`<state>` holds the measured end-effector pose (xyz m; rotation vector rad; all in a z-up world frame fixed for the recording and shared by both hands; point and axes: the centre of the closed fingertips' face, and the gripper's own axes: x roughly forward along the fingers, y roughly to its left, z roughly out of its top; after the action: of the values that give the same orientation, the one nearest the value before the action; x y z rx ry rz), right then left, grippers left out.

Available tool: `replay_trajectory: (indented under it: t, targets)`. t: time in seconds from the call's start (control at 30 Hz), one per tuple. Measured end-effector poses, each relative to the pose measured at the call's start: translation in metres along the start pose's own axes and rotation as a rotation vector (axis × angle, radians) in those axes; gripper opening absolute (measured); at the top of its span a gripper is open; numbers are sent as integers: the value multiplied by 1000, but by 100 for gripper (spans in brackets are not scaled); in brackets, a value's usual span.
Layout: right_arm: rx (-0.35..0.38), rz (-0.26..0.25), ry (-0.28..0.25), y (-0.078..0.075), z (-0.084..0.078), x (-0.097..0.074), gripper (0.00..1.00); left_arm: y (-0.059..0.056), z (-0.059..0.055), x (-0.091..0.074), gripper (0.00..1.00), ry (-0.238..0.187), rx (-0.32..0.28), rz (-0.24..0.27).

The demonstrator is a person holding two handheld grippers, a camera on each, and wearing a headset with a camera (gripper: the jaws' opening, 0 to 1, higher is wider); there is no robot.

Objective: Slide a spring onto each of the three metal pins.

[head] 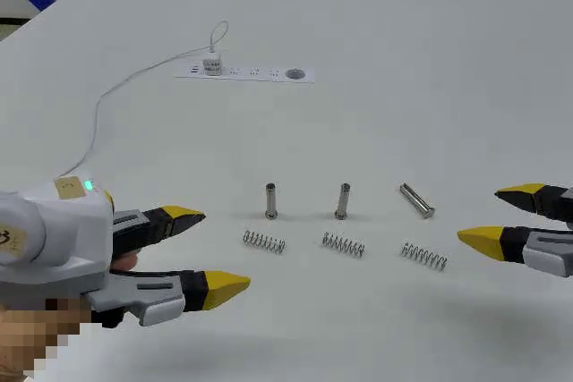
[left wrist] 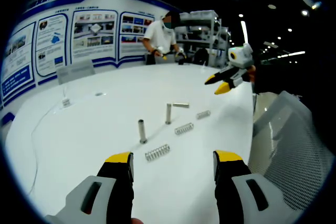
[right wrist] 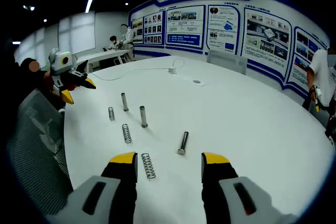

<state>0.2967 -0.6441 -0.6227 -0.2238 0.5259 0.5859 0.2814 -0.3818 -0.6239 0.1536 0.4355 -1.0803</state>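
Left gripper point(head: 224, 250) near leftmost spring point(head: 264, 241)

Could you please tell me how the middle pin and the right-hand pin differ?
The middle pin stands upright; the right-hand pin lies on its side, at an angle. The middle pin's wider head rests on the table; the right-hand pin's head points toward the near right in the head view. Both are shiny, bare metal.

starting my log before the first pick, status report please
Left gripper and right gripper open, empty. Springs loose, none mounted. Two pins upright, third pin flat. Power strip far behind the work.
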Motion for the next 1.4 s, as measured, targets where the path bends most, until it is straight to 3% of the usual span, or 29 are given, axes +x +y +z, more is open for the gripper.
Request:
replay_trajectory:
  t: [0.37,0.77,1.4]
  targets:
    - [-17,-14,49,-13,11,21,37,2,1,-2,63,-4,-2,13]
    - [-15,-22,106,-21,19,52,31,3,2,-4,62,-9,-5,25]
    - [14,-60,250,-36,8,96,22,4,0,-4,62,-3,-12,27]
